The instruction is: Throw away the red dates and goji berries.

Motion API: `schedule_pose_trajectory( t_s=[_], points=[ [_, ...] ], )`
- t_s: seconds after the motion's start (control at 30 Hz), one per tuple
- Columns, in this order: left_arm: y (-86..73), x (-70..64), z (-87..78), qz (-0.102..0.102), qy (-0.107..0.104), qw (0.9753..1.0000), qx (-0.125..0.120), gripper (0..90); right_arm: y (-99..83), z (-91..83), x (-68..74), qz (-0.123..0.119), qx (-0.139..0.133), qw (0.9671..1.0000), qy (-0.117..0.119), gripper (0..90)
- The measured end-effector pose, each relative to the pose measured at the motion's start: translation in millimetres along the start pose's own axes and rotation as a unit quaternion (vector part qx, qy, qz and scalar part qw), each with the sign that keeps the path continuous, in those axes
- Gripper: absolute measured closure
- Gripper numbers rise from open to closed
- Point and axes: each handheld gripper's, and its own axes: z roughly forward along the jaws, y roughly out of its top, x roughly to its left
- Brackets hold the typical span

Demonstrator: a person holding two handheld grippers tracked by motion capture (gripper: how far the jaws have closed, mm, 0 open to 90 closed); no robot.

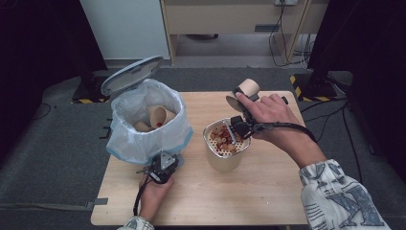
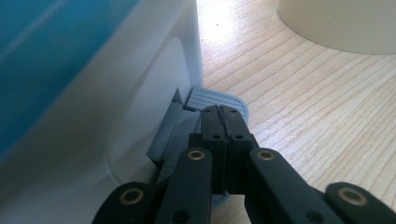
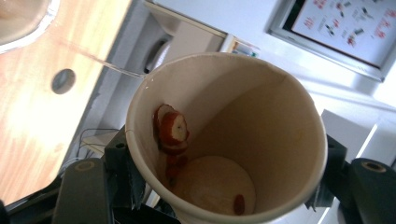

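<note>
Right gripper (image 3: 224, 186) jaws clamp paper cup (image 3: 224, 140) between them.

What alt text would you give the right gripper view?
A paper cup is clamped between the black tongs, its open mouth toward the camera. A reddish scrap of food clings to its inner wall, with red smears near the bottom. Behind it, tilted, are a wooden table edge and a framed poster.
</note>
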Motion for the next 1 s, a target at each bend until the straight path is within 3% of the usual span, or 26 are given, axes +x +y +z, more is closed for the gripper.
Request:
schedule_pose_trajectory(
  t_s=[0.07, 0.13, 0.17, 0.23, 0.4, 0.47, 0.5, 0.57, 0.7, 1.0],
  points=[
    [0.1, 0.0, 0.0, 0.0, 0.0, 1.0, 0.0, 88.6, -1.3, 0.1, 0.5, -0.002, 0.006, 1.0, -0.003, 31.3],
    [0.0, 0.0, 0.0, -0.001, 0.0, 1.0, 0.0, 88.6, 3.9, 2.7, 8.6, -0.002, -0.002, 0.9999, 0.01, 31.4],
    [0.1, 0.0, 0.0, 0.0, 0.0, 1.0, 0.0, 88.6, 8.7, 4.7, 15.2, -0.025, -0.002, 0.9995, 0.018, 31.4],
    [0.0, 0.0, 0.0, 0.0, 0.0, 1.0, 0.0, 88.6, 14.2, 7.0, 23.6, -0.035, -0.01, 0.999, 0.028, 31.4],
    [0.0, 0.0, 0.0, 0.0, 0.0, 1.0, 0.0, 88.6, 1.3, 5.1, 11.1, 0.003, 0.005, 0.9999, 0.012, 31.2],
    [0.0, 0.0, 0.0, 0.0, 0.0, 1.0, 0.0, 88.6, 4.4, 5.0, 14.2, -0.016, 0.005, 0.9997, 0.015, 31.2],
    [0.0, 0.0, 0.0, 0.001, 0.0, 1.0, 0.0, 88.6, 10.7, 5.7, 21.3, -0.052, -0.001, 0.9984, 0.024, 31.2],
    [0.0, -0.2, 0.0, 0.001, 0.0, 1.0, 0.0, 88.6, 15.1, 6.4, 25.7, -0.066, -0.003, 0.9975, 0.027, 31.2],
    [0.0, -0.1, -0.1, 0.001, 0.0, 1.0, 0.0, 88.6, 11.4, 7.4, 21.9, -0.024, 0.001, 0.9995, 0.022, 31.1],
    [0.0, -0.2, 0.0, 0.001, 0.0, 1.0, 0.0, 88.6, 12.0, 5.9, 21.5, -0.039, -0.001, 0.999, 0.021, 31.1]
  ],
)
